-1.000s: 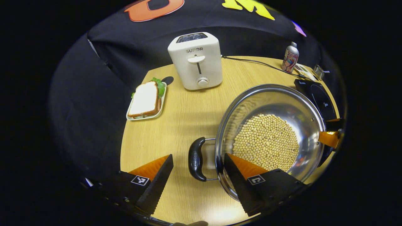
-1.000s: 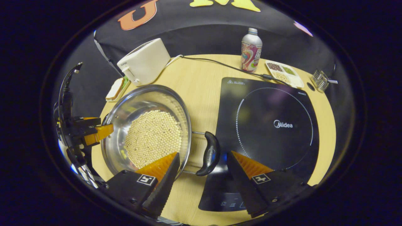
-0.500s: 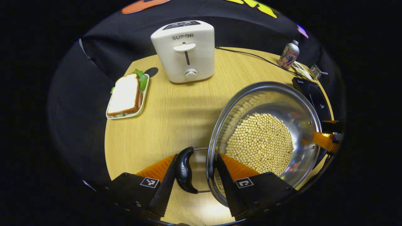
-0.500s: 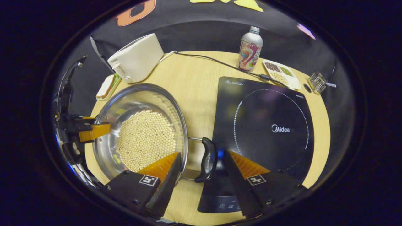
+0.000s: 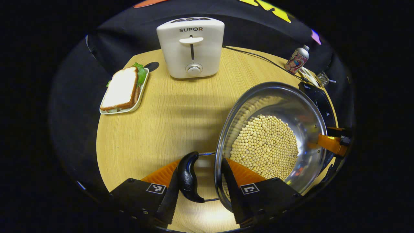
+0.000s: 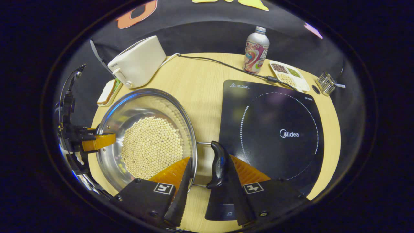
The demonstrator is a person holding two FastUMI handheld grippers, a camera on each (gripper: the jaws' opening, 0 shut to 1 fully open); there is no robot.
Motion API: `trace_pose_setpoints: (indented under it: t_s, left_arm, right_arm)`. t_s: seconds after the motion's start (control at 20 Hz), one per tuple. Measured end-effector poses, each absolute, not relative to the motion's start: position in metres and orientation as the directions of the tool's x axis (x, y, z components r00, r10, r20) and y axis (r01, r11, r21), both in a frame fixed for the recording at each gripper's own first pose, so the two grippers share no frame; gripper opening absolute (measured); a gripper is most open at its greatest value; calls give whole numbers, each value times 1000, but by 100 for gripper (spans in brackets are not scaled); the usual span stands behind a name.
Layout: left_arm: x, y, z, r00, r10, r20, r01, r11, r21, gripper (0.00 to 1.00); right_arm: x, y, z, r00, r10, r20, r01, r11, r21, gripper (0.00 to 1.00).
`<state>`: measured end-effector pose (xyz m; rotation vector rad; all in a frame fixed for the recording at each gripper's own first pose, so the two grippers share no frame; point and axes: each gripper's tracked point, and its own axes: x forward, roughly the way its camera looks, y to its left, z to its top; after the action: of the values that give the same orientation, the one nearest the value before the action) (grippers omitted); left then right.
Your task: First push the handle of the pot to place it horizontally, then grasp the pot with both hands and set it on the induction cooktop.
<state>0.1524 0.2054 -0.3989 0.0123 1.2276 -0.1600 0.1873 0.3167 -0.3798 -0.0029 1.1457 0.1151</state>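
Observation:
A steel pot holding soybeans stands on the wooden table, just left of the black induction cooktop. My left gripper is shut across the pot's near black handle and rim: one finger presses the handle's outside, the other sits inside the rim. On the opposite side, my right gripper is shut the same way on the other handle, which lies at the cooktop's left edge. Each view shows the other gripper at the pot's far rim.
A white toaster and a sandwich on a small plate stand at the back left. Behind the cooktop are a bottle, a tray of grains, a small wire basket and the toaster's cable.
Both grippers moved forward around the pot's handles and their fingers closed in, one finger outside each handle and one inside the rim. The pot has barely shifted.

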Motion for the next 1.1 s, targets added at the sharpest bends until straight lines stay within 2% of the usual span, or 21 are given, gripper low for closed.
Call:
trace_pose_setpoints:
  t_s: [0.05, 0.25, 0.3, 0.35, 0.65, 0.75, 0.8, 0.85, 1.0, 1.1]
  left_arm:
    - [151, 206, -397, 326, -113, -939, 128, 989, -75, 67]
    - [146, 204, -390, 313, -100, -944, 110, 992, -68, 64]
    - [145, 202, -384, 318, -93, -943, 114, 992, -59, 74]
    - [144, 201, -376, 330, -88, -940, 119, 992, -52, 64]
    - [145, 179, -332, 377, -80, -923, 133, 991, -31, 64]
    - [146, 167, -323, 382, -81, -921, 136, 990, -31, 64]
    - [145, 157, -318, 380, -88, -921, 140, 989, -37, 64]
    - [145, 149, -314, 379, -96, -920, 147, 988, -42, 64]
    - [151, 119, -308, 387, -121, -914, 171, 984, -58, 64]
    - [154, 96, -302, 391, -132, -911, 187, 980, -62, 64]
  right_arm:
    - [189, 316, -381, 408, 91, -908, -100, 994, 54, 64]
    - [185, 313, -378, 412, 114, -904, -75, 993, 92, 56]
    - [184, 311, -374, 424, 127, -897, -75, 992, 104, 55]
    - [185, 309, -370, 438, 135, -889, -82, 991, 110, 55]
    - [184, 284, -329, 492, 154, -857, -100, 988, 120, 57]
    - [179, 269, -318, 497, 148, -855, -95, 989, 116, 54]
    - [178, 261, -313, 499, 144, -855, -90, 989, 114, 57]
    - [177, 250, -308, 503, 139, -853, -86, 990, 111, 54]
    - [175, 218, -295, 519, 116, -847, -76, 993, 90, 57]
    - [175, 195, -289, 527, 105, -843, -62, 994, 85, 54]
